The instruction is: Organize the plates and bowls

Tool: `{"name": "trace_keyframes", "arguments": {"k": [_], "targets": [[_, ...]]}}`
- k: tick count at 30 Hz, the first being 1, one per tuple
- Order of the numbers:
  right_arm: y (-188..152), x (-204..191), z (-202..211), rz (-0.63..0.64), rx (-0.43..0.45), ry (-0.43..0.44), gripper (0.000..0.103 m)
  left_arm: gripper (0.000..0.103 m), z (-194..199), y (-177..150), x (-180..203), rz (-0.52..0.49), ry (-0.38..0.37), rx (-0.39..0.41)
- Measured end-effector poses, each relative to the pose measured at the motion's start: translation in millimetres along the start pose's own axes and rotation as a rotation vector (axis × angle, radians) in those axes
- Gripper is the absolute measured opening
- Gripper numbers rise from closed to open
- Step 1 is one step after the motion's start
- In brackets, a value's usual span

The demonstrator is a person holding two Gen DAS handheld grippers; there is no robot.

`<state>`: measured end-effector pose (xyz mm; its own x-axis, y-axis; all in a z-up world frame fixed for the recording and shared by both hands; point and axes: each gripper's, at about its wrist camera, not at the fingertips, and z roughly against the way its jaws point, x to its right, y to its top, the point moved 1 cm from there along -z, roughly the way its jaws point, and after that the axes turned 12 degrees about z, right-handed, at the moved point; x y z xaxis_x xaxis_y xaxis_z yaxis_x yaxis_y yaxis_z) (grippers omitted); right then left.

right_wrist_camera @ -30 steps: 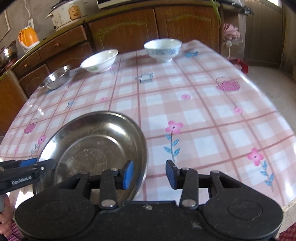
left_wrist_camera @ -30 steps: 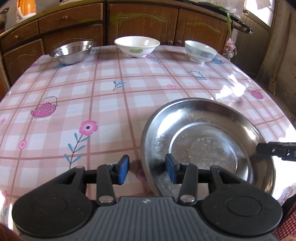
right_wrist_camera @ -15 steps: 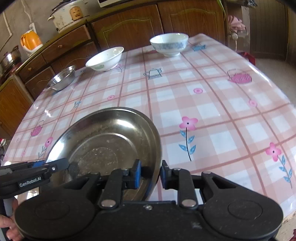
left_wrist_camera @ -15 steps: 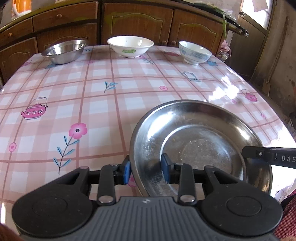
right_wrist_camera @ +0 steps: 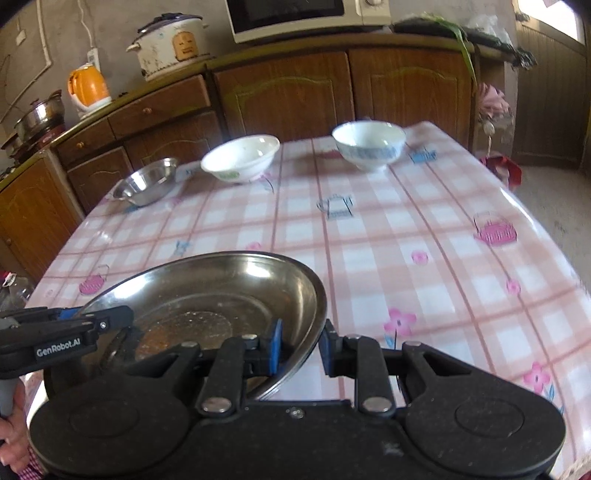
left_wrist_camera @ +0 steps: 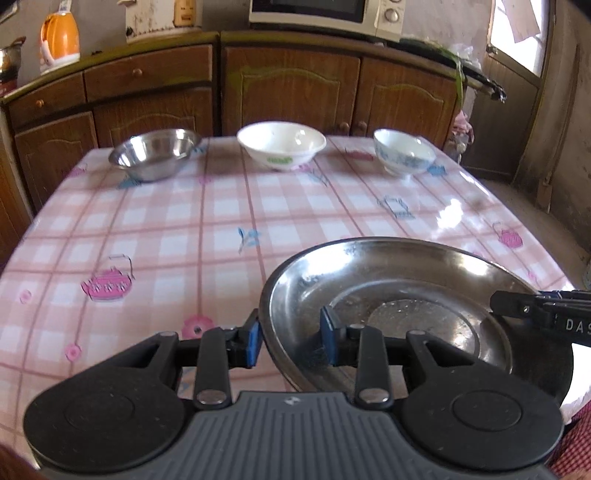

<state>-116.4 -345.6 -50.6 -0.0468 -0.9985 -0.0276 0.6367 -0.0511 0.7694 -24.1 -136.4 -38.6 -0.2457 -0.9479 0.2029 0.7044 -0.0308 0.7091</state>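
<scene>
A wide steel plate (left_wrist_camera: 399,280) (right_wrist_camera: 221,280) hangs a little above the checked tablecloth, held from both sides. My left gripper (left_wrist_camera: 291,341) is shut on its left rim, one blue pad outside and one inside. My right gripper (right_wrist_camera: 300,347) is shut on the right rim in the same way. Each gripper shows in the other's view as a black arm over the plate's far edge. At the far side of the table stand a steel bowl (left_wrist_camera: 153,153) (right_wrist_camera: 146,182), a white bowl with a green mark (left_wrist_camera: 281,149) (right_wrist_camera: 240,157) and a white bowl with blue pattern (left_wrist_camera: 402,155) (right_wrist_camera: 367,147).
The table (left_wrist_camera: 221,229) wears a pink checked cloth with teapots and flowers. Brown cabinets (left_wrist_camera: 295,85) run behind it, with a microwave (right_wrist_camera: 306,16), a rice cooker (right_wrist_camera: 170,44) and an orange kettle (right_wrist_camera: 86,86) on top. A hand (right_wrist_camera: 13,439) shows at the lower left.
Both grippers closed onto the plate's opposite rims, then lifted it off the cloth. The views now sit higher and show more of the cabinets and counter.
</scene>
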Motion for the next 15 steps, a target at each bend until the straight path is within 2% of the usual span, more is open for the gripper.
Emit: {"name": "trace_keyframes", "arguments": {"k": [15], "targets": [[53,-11,-13,0.052,0.054,0.013,0.028,0.033,-1,42,-7,0.03,0.029,0.058]]}}
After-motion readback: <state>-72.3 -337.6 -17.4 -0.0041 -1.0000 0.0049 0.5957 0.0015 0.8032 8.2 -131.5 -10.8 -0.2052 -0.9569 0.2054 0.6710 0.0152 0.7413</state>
